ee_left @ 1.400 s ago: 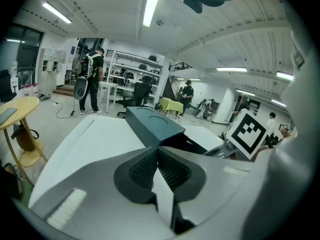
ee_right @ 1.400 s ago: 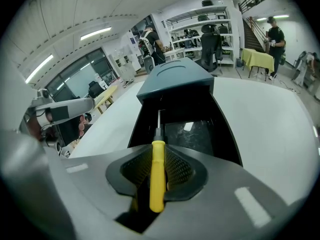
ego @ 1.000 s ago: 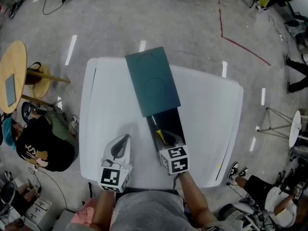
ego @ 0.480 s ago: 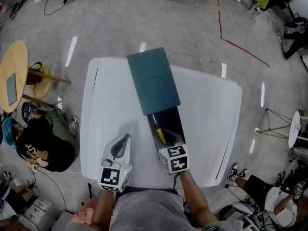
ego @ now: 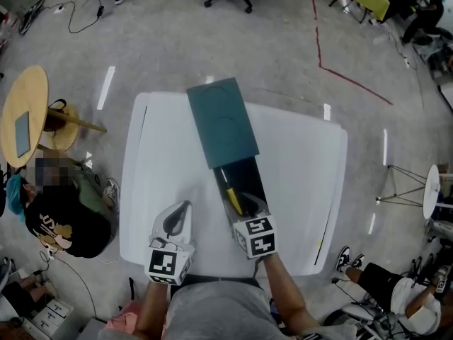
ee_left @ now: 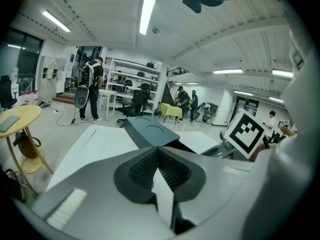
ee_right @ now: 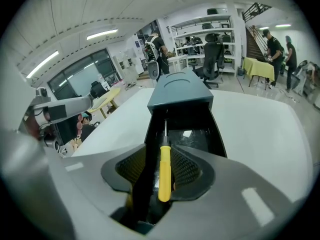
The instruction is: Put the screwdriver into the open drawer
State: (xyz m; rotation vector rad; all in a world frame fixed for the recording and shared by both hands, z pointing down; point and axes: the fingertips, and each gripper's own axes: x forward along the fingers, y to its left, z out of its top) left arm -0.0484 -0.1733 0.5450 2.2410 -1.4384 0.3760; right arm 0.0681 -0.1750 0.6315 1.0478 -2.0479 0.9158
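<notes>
No letters, brands or numbers can be read anywhere. The only signs are black-and-white square patterns on the left cube [ego: 170, 263] and the right cube [ego: 258, 236], both at the near edge of the table [ego: 297, 161].

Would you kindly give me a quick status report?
Left gripper shut, empty. Right gripper jaws just been opening, screwdriver loose between them, lying in the open drawer. Nothing in the way.

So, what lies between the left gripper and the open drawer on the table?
Only bare white table top lies there. In the head view, nothing stands between the left gripper and the open drawer.
</notes>
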